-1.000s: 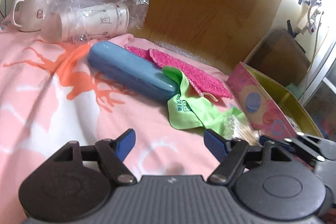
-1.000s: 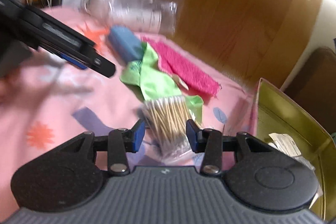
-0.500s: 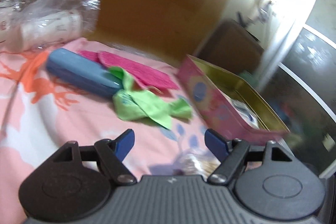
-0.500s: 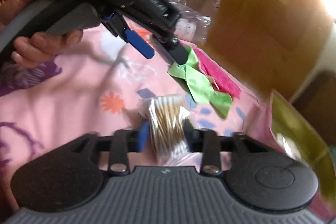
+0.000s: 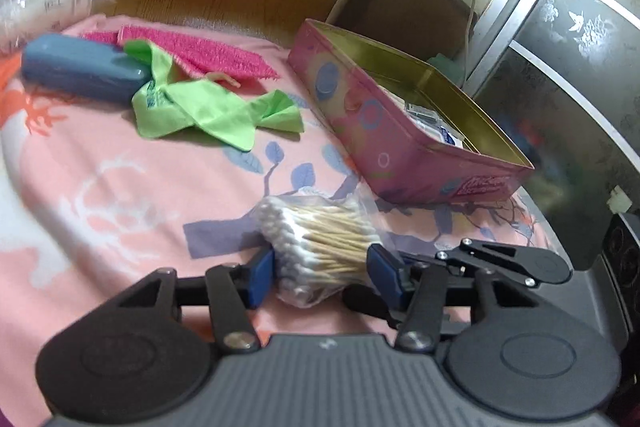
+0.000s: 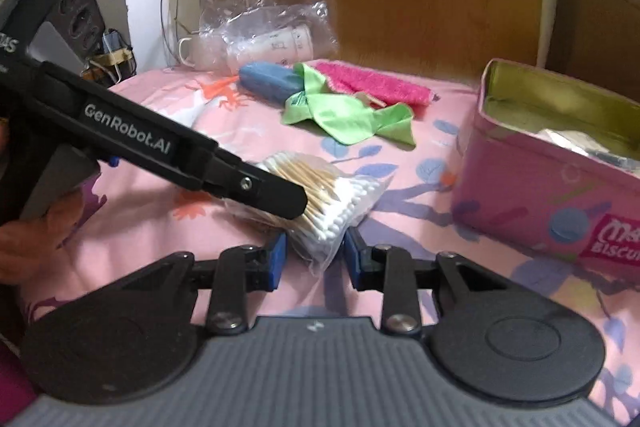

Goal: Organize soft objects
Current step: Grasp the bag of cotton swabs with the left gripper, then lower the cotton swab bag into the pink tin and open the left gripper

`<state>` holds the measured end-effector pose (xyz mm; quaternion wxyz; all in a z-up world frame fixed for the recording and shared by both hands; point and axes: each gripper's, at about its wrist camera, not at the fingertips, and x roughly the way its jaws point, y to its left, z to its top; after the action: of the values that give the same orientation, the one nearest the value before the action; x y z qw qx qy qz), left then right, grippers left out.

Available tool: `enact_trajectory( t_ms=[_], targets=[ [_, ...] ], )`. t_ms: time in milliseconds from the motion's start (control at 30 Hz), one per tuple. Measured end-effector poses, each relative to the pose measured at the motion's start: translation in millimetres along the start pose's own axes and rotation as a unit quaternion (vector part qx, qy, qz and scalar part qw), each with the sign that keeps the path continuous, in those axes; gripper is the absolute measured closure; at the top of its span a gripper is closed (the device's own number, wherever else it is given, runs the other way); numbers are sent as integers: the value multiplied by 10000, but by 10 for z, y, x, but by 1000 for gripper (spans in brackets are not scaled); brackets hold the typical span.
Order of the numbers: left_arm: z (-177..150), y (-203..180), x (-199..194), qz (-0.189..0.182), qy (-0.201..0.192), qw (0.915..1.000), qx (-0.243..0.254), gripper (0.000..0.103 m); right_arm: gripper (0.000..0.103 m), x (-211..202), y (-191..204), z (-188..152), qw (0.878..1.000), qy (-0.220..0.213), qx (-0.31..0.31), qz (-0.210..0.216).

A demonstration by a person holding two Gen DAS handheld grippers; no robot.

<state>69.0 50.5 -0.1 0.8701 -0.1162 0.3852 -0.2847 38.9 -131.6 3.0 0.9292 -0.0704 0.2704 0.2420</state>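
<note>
A clear bag of cotton swabs [image 5: 320, 247] lies on the pink patterned bedsheet [image 5: 132, 195], just in front of the pink biscuit tin [image 5: 400, 143]. The left tongs [image 5: 320, 273] straddle the bundle at a middling width, their blue pads at its 2 sides. The right tongs [image 6: 314, 253] sit narrow around the bag's white-tipped end; whether they pinch it cannot be told. Farther back lie a green cloth [image 5: 208, 111], a pink towel [image 5: 216, 53] and a blue case [image 5: 80, 71].
</note>
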Motion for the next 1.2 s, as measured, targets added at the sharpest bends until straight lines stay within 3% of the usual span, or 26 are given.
enact_trajectory(
  t_ms=[167, 333, 467, 567, 733, 800, 833, 933, 1033, 1200],
  targets=[
    [81, -217, -72, -18, -51, 9999, 134, 53, 69, -237, -123, 63, 9980, -580, 5, -243],
    [493, -662, -47, -279, -352, 9969, 645, 53, 69, -482, -531, 330, 9922, -968, 16, -790],
    [889, -1043, 279, -400, -390, 9937, 976, 53, 69, -430, -1052, 564, 9903, -766, 142, -1147],
    [1196, -1289, 721, -400, -179, 9937, 1029, 53, 69, -246, -1535, 733, 9900, -216, 463, -1313],
    [1647, -1469, 1506, -256, 321, 9962, 774, 53, 69, 76, -2077, 878, 9844, 686, 769, -1423],
    [1739, -1473, 1742, -154, 451, 9970, 605, 46, 66, 197, -2224, 918, 9814, 854, 837, -1501],
    [1776, -1468, 1847, -112, 500, 9972, 546, 40, 67, 242, -2276, 937, 9790, 858, 813, -1661],
    [1860, -1424, 2067, 135, 425, 9980, 441, 40, 65, 306, -2369, 965, 9736, 747, 717, -2035],
    [1909, -1352, 2137, 329, 319, 9983, 360, 40, 65, 112, -2394, 900, 9742, 408, 1039, -1962],
    [1914, -1239, 1694, 179, -151, 9989, 397, 40, 65, -225, -2252, 805, 9755, 35, 1132, -1888]
  ],
)
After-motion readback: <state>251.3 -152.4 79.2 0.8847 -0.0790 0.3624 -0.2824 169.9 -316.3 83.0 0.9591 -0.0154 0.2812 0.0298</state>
